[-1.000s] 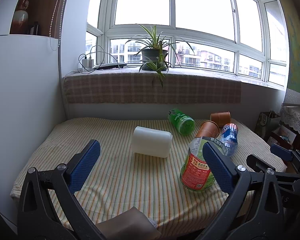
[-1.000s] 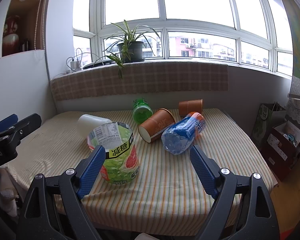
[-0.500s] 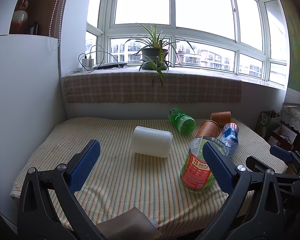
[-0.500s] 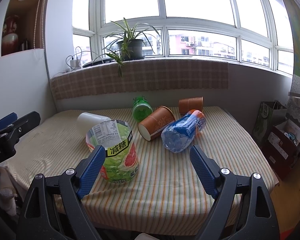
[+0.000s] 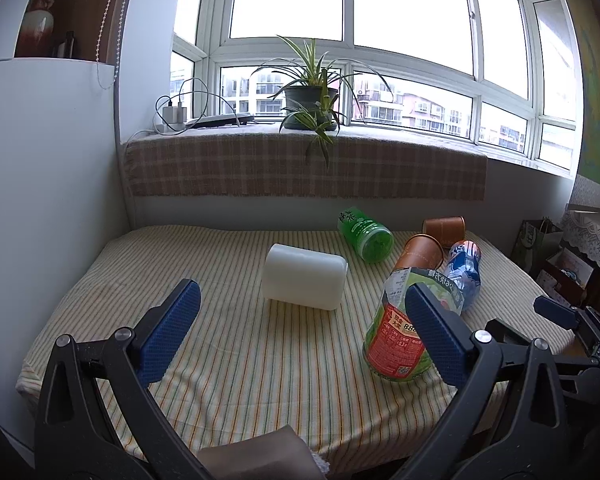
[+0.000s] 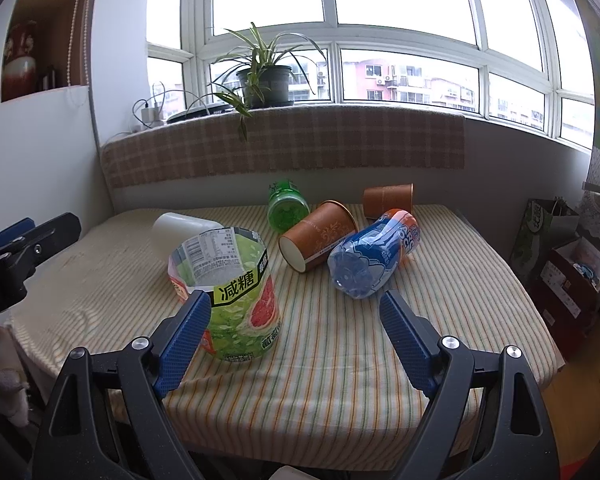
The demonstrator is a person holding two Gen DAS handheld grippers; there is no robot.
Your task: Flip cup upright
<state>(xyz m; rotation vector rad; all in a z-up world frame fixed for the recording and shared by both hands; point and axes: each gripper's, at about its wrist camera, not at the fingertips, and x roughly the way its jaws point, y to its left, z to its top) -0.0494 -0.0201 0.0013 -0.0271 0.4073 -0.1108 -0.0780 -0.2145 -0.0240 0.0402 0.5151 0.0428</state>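
While both claws, left claw (image 5: 300,316) and right claw (image 6: 296,332), gape empty, cups litter the striped table (image 6: 340,352) below windows.

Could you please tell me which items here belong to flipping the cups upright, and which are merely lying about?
Job: white cup, near brown cup, far brown cup, all on their sides.

Lying about: green bottle, blue bottle, upright cut-off bottle, potted plant.

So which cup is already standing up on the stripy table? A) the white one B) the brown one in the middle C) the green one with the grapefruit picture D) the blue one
C: the green grapefruit cup stands with its open mouth up, while the white cup, brown cup and blue cup all lie on their sides.
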